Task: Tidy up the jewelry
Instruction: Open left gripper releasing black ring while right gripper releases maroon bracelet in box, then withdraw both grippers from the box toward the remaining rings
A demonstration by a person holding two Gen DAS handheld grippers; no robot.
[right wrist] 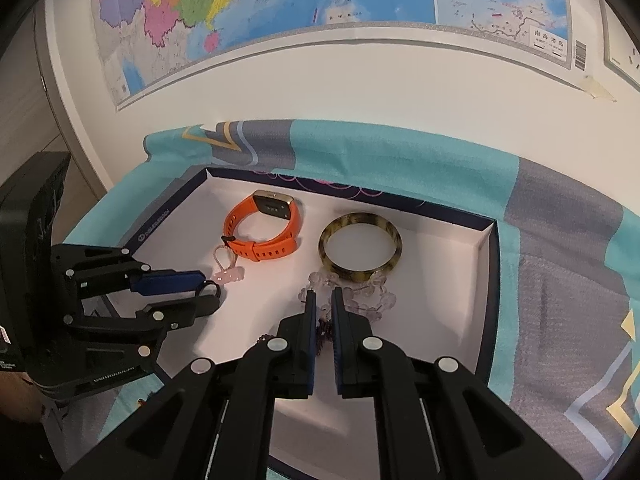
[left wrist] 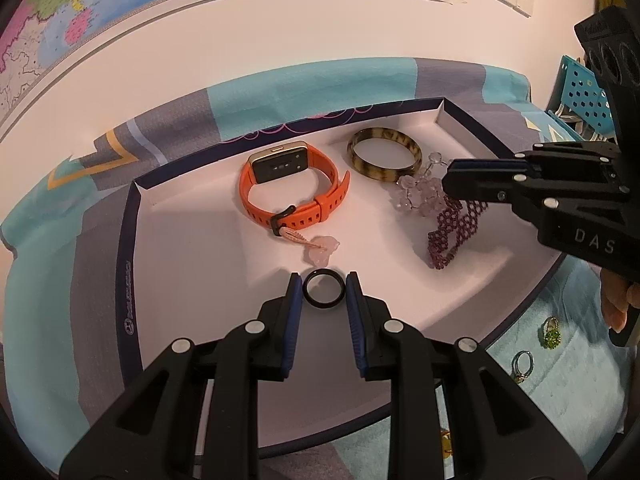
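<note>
A white tray with dark rim (left wrist: 128, 240) (right wrist: 486, 264) holds an orange smartwatch (left wrist: 288, 184) (right wrist: 264, 232), a tortoiseshell bangle (left wrist: 384, 154) (right wrist: 360, 246), a clear bead bracelet (left wrist: 416, 194) (right wrist: 376, 300) and a pink charm (left wrist: 320, 250) (right wrist: 228, 276). My left gripper (left wrist: 323, 292) (right wrist: 208, 294) is shut on a black ring (left wrist: 323, 289) low over the tray. My right gripper (right wrist: 324, 308) (left wrist: 450, 184) is shut on a purple beaded bracelet (left wrist: 456, 228) (right wrist: 323, 334) that hangs down to the tray floor.
Two rings, one with green stones (left wrist: 551, 333) and one silver (left wrist: 522, 366), lie on the teal and grey cloth (left wrist: 568, 380) right of the tray. A wall with a map (right wrist: 280, 8) stands behind. A teal perforated basket (left wrist: 580, 92) is at far right.
</note>
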